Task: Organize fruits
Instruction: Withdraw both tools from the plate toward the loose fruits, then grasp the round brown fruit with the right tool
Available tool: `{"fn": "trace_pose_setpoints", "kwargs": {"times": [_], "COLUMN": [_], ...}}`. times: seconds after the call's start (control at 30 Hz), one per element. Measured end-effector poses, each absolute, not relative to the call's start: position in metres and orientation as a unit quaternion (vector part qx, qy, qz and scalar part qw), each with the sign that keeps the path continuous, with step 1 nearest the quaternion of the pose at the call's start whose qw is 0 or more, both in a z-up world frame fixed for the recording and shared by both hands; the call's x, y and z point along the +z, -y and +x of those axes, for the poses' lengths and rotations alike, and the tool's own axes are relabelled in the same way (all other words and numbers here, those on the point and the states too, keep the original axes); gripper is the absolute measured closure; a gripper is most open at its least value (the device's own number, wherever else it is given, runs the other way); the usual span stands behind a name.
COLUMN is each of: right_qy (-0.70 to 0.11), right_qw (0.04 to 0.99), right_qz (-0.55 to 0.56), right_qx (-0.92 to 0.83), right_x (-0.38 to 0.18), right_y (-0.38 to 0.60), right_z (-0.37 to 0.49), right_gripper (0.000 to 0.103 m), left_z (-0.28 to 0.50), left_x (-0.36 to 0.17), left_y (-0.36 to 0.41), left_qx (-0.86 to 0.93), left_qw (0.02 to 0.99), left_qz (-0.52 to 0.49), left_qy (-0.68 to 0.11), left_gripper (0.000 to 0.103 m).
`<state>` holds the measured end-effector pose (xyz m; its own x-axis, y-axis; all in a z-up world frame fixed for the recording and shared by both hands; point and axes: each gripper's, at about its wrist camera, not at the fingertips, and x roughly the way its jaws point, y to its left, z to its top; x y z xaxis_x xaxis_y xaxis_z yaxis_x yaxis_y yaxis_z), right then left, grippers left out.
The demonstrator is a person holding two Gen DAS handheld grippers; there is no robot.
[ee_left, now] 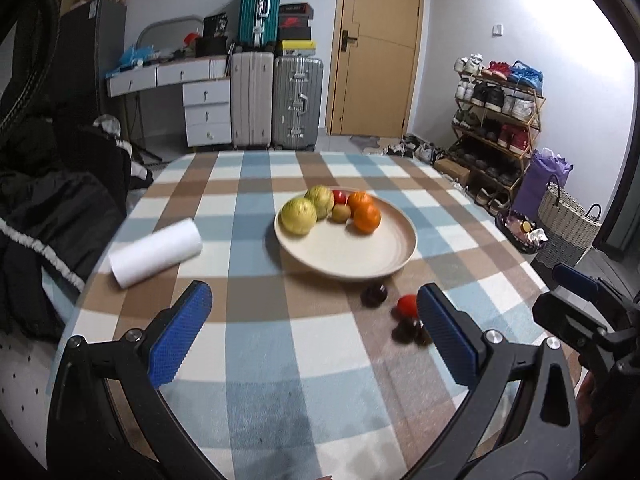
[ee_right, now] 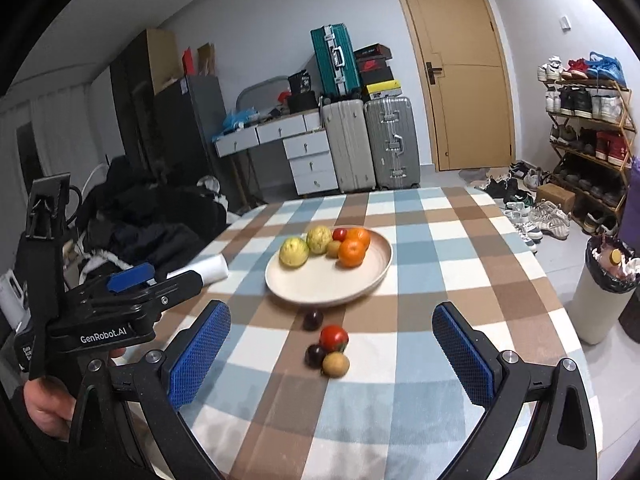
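Observation:
A cream plate [ee_left: 360,256] [ee_right: 320,284] sits mid-table with two yellow-green fruits [ee_left: 308,210], two oranges [ee_left: 365,212], a kiwi and a small tomato on its far side. In front of it, loose on the checked cloth, lie a red tomato [ee_right: 334,338] [ee_left: 407,305], two dark plums [ee_right: 312,319] [ee_right: 315,355] and a brown kiwi [ee_right: 336,364]. My right gripper [ee_right: 331,320] is open, hovering short of this cluster with nothing held. My left gripper [ee_left: 316,320] is open and empty too, the loose fruits just beyond its right finger [ee_left: 448,336].
A white paper roll [ee_left: 156,252] lies at the table's left edge. Dark clothes [ee_left: 48,200] are piled left of the table. A lined bin [ee_right: 600,300] stands on the floor at the right. Suitcases [ee_left: 276,100] and a shoe rack [ee_left: 496,120] stand beyond.

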<state>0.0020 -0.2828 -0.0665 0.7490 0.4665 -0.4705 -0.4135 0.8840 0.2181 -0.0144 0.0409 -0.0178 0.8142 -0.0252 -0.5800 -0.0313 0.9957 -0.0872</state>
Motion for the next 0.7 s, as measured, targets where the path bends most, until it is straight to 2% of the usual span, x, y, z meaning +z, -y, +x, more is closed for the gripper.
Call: {"fn": "trace_pose_setpoints", "kwargs": {"times": [0.23,0.7], "right_qy": [-0.312,-0.333], "right_qw": [0.916,0.904], "right_qz": [0.07,0.039], "right_qx": [0.241,0.264], "right_x": [-0.089,-0.113], "right_y": [0.28,0.263], "right_z": [0.011,0.019], "right_gripper": [0.0,0.001], "left_z": [-0.003,0.0], "left_x": [-0.034,-0.039], "left_y": [-0.054,-0.055], "left_qx": [0.001,-0.015], "left_qw": [0.942,0.942], "left_qz": [-0.072,-0.079], "left_qy": [-0.327,-0.325], "left_gripper": [0.001,0.001]}}
